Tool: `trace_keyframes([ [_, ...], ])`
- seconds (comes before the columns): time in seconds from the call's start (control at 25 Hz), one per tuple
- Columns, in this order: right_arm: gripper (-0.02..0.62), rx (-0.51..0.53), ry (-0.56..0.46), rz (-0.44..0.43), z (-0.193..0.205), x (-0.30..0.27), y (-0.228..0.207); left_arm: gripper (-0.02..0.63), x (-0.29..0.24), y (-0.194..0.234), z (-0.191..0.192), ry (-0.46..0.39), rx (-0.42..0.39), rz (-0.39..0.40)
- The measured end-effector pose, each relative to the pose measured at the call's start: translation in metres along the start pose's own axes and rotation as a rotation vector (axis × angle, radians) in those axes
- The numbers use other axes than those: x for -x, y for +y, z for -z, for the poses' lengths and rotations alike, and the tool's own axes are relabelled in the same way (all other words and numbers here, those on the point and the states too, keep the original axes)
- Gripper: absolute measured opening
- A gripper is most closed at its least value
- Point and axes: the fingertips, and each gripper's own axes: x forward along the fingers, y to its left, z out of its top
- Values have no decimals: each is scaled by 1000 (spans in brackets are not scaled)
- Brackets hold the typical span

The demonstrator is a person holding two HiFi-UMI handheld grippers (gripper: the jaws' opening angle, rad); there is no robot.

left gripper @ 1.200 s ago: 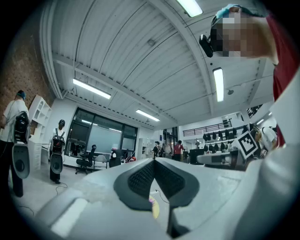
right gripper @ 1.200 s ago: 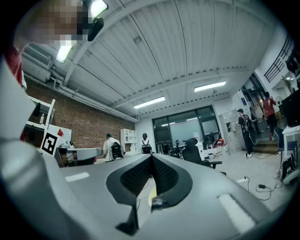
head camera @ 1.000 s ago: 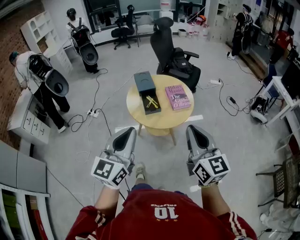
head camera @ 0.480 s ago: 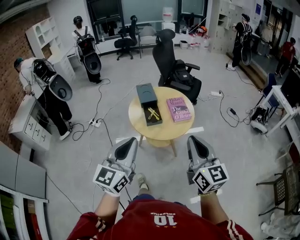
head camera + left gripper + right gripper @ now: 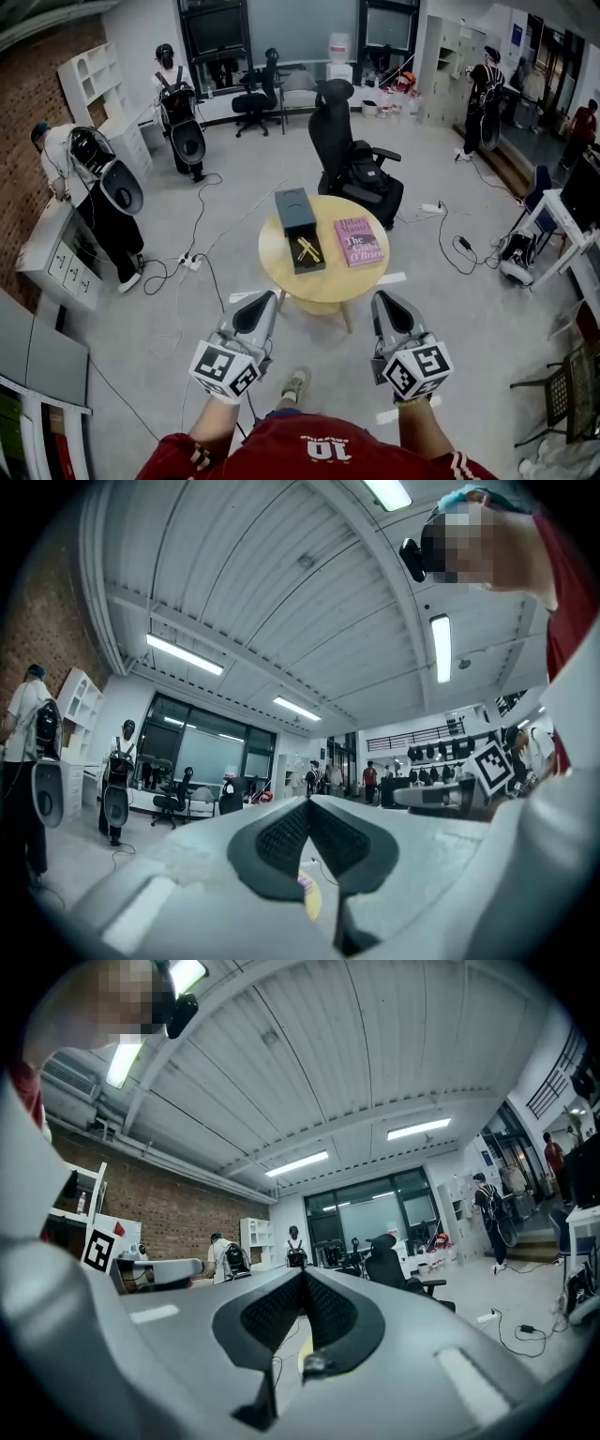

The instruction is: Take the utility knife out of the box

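Note:
A dark box [image 5: 301, 231] lies on the round wooden table [image 5: 323, 278], its lid slid away toward the far side. In its open near half lies the yellow utility knife [image 5: 307, 249]. My left gripper [image 5: 264, 299] and right gripper [image 5: 382, 300] are held side by side in front of the person, short of the table's near edge, both shut with nothing between the jaws. In the left gripper view the jaws [image 5: 308, 803] meet, and so do those in the right gripper view [image 5: 302, 1276]. Both point level across the room.
A pink book [image 5: 358, 241] lies on the table right of the box. A black office chair [image 5: 352, 159] stands behind the table. Cables and a power strip [image 5: 188, 263] trail on the floor at left. People stand at the left wall and far right.
The head view has shifted: the table and room sit lower in the picture and the grippers have edged slightly down-frame. Both grippers stay shut and side by side.

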Motion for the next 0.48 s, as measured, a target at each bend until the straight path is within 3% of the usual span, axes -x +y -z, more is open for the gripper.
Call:
trace_keyframes([
  [0.48,-11,-18,20,-2,1,-43,-31,3,-48,32,9,25,7,-10],
])
